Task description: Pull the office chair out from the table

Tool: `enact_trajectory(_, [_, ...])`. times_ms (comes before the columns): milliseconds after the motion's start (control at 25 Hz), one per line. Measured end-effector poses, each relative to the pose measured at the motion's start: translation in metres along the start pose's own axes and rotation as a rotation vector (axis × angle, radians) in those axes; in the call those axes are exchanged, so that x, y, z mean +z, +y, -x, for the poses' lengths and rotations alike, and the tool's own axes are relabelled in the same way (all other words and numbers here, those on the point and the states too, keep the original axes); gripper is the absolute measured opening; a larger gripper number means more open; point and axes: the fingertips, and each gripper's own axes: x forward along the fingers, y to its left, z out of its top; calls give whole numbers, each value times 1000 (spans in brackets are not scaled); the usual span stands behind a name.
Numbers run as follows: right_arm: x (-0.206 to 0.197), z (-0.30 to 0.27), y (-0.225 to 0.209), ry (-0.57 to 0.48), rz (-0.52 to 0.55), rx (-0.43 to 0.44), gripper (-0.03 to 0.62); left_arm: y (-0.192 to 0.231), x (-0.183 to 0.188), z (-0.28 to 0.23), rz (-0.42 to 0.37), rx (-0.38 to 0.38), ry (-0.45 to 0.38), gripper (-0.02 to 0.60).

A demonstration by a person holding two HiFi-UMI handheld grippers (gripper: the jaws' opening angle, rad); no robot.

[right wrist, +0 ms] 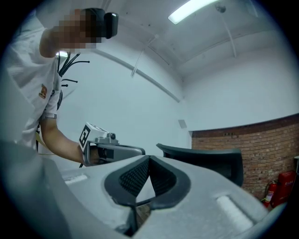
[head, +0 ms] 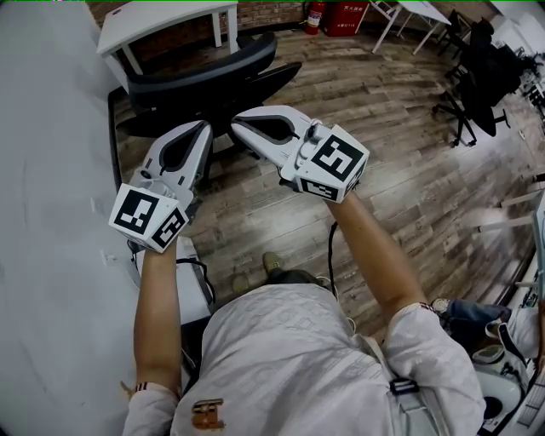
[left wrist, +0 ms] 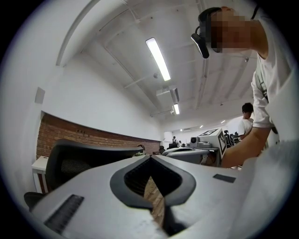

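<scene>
The black office chair [head: 213, 72] stands at the white table [head: 162, 13], its backrest towards me. My left gripper [head: 204, 128] hovers just short of the backrest, jaws shut with nothing between them. My right gripper [head: 238, 119] is close beside it, also shut and empty. In the left gripper view the closed tips [left wrist: 150, 158] point past the chair's backrest [left wrist: 84, 156], which rises at the left. The right gripper view has its closed tips [right wrist: 149, 158] with the backrest [right wrist: 210, 161] at the right, apart from them. Neither gripper touches the chair.
A pale wall [head: 43, 170] runs along the left. Wood floor [head: 383, 128] stretches to the right. Another black office chair [head: 477, 68] stands at the far right, a second white table [head: 417, 13] and a red fire extinguisher [head: 315, 17] at the back.
</scene>
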Motion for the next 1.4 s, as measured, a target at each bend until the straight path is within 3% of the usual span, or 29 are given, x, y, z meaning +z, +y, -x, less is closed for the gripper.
enact_trajectory(440, [-3, 3, 0, -42, -51, -5, 2, -3, 0, 0, -3, -7, 0, 0])
enact_trajectory(1400, [-1, 6, 12, -54, -39, -2, 0, -11, -2, 4, 5, -28, -3, 0])
